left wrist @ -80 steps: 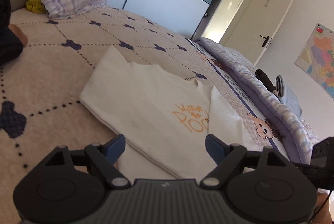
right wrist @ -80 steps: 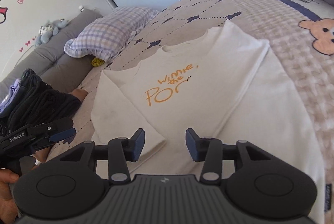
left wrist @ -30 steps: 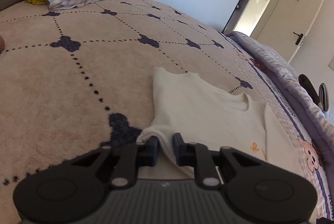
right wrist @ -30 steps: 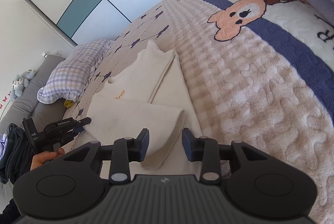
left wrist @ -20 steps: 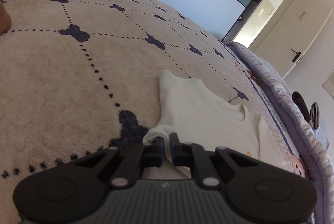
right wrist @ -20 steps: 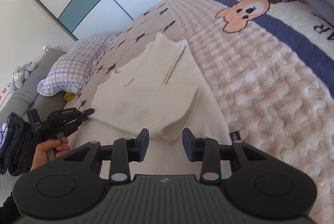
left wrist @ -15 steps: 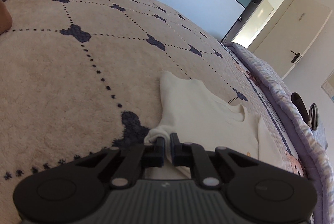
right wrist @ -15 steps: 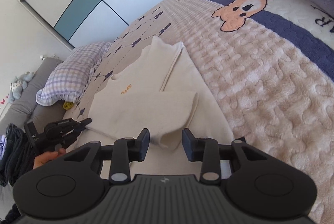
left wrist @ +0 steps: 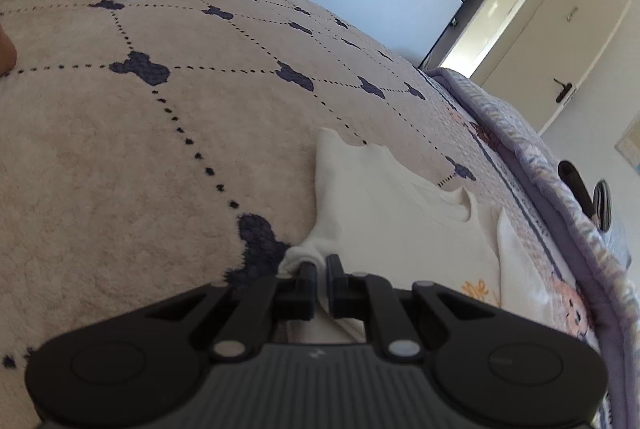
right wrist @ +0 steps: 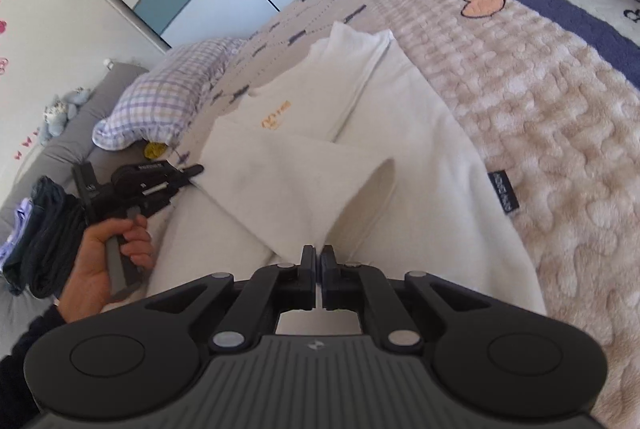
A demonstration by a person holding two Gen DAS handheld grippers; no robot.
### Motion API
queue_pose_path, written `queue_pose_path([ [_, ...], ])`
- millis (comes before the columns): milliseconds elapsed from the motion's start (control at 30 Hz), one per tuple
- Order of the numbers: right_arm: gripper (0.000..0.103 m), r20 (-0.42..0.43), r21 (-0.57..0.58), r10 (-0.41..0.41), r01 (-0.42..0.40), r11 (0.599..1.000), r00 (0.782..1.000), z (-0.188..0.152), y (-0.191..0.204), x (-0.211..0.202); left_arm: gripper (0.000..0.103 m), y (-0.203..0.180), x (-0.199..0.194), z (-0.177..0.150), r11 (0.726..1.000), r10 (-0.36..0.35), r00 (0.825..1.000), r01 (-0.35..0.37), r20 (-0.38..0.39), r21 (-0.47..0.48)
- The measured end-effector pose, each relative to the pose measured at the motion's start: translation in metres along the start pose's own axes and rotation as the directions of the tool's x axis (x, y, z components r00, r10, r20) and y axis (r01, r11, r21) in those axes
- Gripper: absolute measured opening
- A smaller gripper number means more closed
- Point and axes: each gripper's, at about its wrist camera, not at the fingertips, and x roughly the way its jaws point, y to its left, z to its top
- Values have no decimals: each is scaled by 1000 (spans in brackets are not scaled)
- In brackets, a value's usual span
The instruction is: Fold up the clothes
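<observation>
With the left gripper (left wrist: 319, 263) and right gripper (right wrist: 317, 254) each pinching a near corner of the cream sweatshirt (right wrist: 404, 165) on the bed blanket (left wrist: 120, 169), carry both corners level toward the far collar.

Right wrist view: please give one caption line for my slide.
Right claw shut on white sweatshirt fold; left claw grips its other corner.
</observation>
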Motion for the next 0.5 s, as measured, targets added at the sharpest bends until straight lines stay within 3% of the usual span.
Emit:
queue_pose_path([
  [133, 7, 14, -143, -10, 12, 990, 1000, -6, 21, 0, 10, -7, -8, 1, 998, 25, 1000, -25, 3, 62],
  [300, 8, -13, -120, 8, -10, 993, 1000, -2, 13, -2, 17, -6, -15, -1, 995, 60, 998, -58, -31, 81],
  [333, 10, -9, -121, 5, -6, 993, 1000, -1, 12, -5, 34, -7, -17, -1, 991, 99, 995, -95, -35, 99],
  [367, 14, -1, -133, 1, -1, 991, 1000, 1, 12, -10, 57, -8, -20, 0, 983, 139, 990, -134, -30, 123],
  [433, 23, 26, -166, -5, 9, 986, 1000, 4, 13, -20, 62, -11, -27, 1, 957, 223, 975, -220, 4, 188],
  [500, 31, 66, -187, -8, 21, 982, 998, 10, 12, -31, 62, -14, -36, 2, 940, 250, 967, -253, 43, 229],
])
